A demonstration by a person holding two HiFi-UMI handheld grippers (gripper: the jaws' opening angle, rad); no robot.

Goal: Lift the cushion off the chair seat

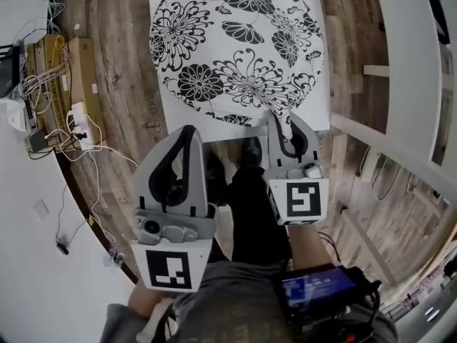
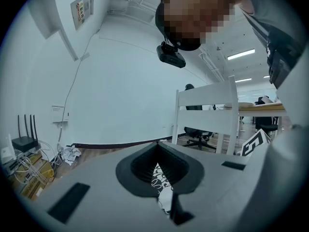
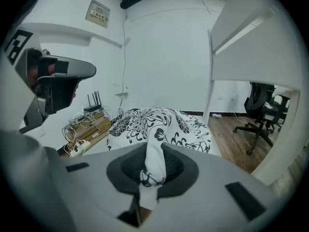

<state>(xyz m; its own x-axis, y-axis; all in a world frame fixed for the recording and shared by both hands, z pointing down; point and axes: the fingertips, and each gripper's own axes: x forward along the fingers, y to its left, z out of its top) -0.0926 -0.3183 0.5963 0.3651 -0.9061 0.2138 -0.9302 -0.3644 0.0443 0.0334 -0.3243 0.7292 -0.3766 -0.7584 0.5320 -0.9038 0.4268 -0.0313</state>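
A white cushion [image 1: 235, 48] with black flowers lies on the white chair seat [image 1: 164, 116]. My right gripper [image 1: 284, 123] is shut on its near edge. In the right gripper view a pinched fold of cushion [image 3: 154, 158] stands up between the pads of that gripper [image 3: 153, 170], and the rest spreads out beyond. My left gripper [image 1: 188, 133] is at the cushion's near left edge with its jaws closed. In the left gripper view a strip of patterned fabric [image 2: 161, 185] shows in the slit between the pads of the left gripper [image 2: 157, 151]. The chair back [image 2: 207, 98] rises ahead to the right.
Cardboard boxes, a power strip and tangled cables [image 1: 61, 84] lie on the wood floor to the left. White furniture rails [image 1: 400, 84] run along the right. The person's legs [image 1: 250, 206] stand just in front of the chair. An office chair [image 3: 263, 110] stands further off.
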